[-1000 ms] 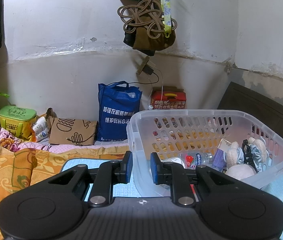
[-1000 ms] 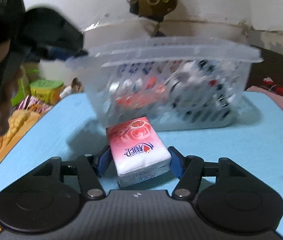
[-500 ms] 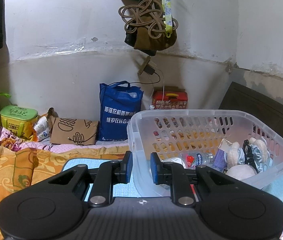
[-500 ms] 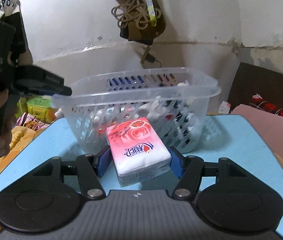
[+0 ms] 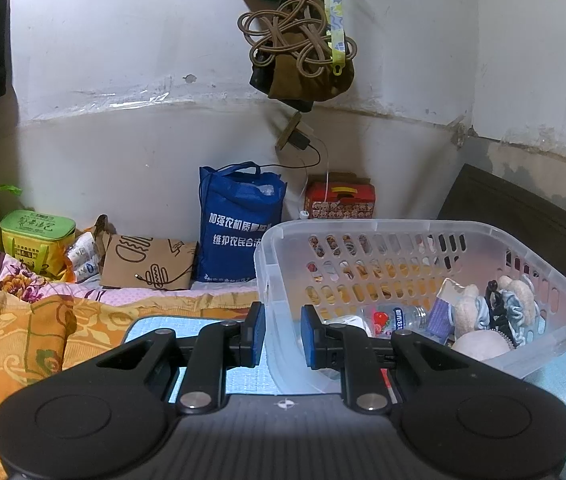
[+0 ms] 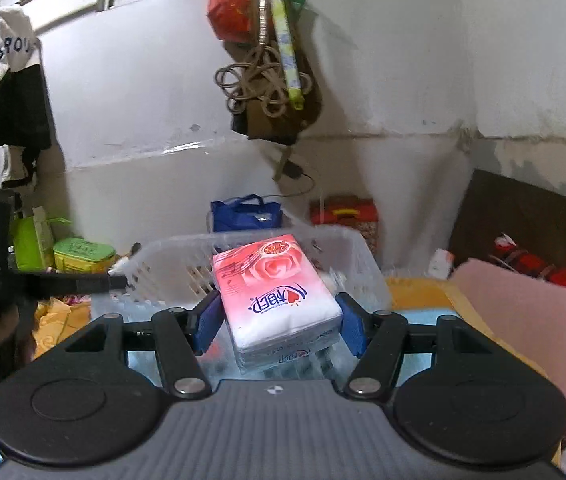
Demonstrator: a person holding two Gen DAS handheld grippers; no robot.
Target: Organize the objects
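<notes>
- The light blue textured counter (image 5: 239, 380) carried a clear perforated plastic basket (image 5: 555, 300), tilted.
- The left gripper (image 5: 281, 334) had its jaws nearly closed on the basket's near rim.
- The right gripper (image 6: 277, 320) held a pink rose-printed tissue pack (image 6: 275, 296) clamped between half-open jaws, raised over the basket.
- An orange patterned blanket (image 5: 11, 336) lay beside the counter; a blue fabric tote bag (image 5: 235, 228) stood against the white scuffed wall (image 5: 123, 40).

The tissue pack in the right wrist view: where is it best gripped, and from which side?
Across its two long side faces, coming from its short end, as the right tool does: the tissue pack is a soft flat block, narrow enough to fit between the pads.
</notes>
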